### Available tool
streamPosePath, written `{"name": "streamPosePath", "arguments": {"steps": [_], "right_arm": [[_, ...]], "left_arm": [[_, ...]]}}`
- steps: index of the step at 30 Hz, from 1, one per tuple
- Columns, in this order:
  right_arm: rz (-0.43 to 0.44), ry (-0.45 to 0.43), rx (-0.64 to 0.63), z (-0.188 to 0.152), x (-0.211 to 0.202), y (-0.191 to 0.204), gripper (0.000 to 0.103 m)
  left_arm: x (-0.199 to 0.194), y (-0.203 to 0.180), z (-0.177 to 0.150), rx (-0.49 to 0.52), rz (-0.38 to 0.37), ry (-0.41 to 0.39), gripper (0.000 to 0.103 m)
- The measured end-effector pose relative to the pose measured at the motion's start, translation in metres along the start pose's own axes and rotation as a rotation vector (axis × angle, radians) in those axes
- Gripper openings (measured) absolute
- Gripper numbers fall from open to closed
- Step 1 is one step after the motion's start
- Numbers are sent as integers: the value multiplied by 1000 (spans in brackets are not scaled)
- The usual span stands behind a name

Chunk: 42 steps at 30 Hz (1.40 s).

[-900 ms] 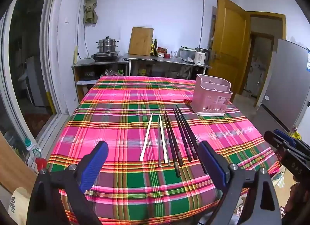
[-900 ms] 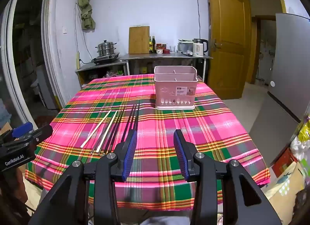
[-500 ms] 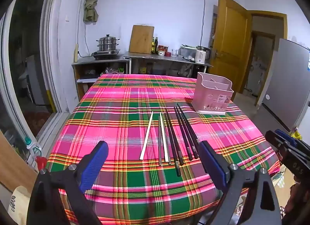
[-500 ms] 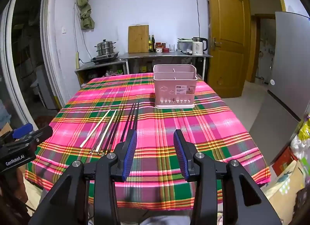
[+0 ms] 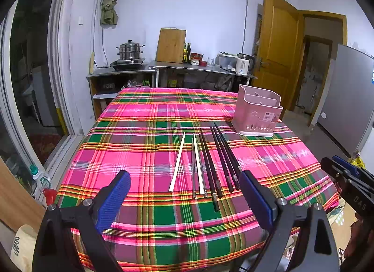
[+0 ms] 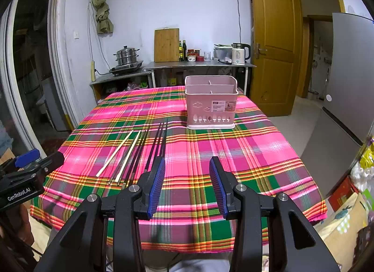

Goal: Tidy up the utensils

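Several chopsticks (image 5: 205, 166) on the cloth just beyond the gaping left claw (image 5: 184, 192).

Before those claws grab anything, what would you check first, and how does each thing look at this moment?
1. Left gripper open, nothing between its jaws: ok.
2. Right gripper open and empty: ok.
3. Chopsticks lying flat in a row on the tablecloth, in plain sight: ok.
4. Pink basket upright, opening facing up: ok.
5. Basket compartments empty: cannot tell, their bottoms are hidden.
6. Chopsticks sorted in matching pairs: not ok, light and dark ones lie mixed.
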State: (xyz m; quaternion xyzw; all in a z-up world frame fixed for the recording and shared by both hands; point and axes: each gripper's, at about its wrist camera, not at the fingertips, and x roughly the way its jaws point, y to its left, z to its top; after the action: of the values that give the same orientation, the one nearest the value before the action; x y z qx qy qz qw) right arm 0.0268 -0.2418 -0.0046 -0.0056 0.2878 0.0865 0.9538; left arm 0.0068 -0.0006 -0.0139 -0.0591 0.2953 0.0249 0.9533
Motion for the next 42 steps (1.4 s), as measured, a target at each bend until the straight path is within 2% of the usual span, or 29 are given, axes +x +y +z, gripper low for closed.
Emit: {"name": "streamPosePath", "arguments": {"steps": [42], "right_arm": [[2,10,5,-1,0,-1,40]], "left_arm": [[3,-1,0,6,1,5,95]]}}
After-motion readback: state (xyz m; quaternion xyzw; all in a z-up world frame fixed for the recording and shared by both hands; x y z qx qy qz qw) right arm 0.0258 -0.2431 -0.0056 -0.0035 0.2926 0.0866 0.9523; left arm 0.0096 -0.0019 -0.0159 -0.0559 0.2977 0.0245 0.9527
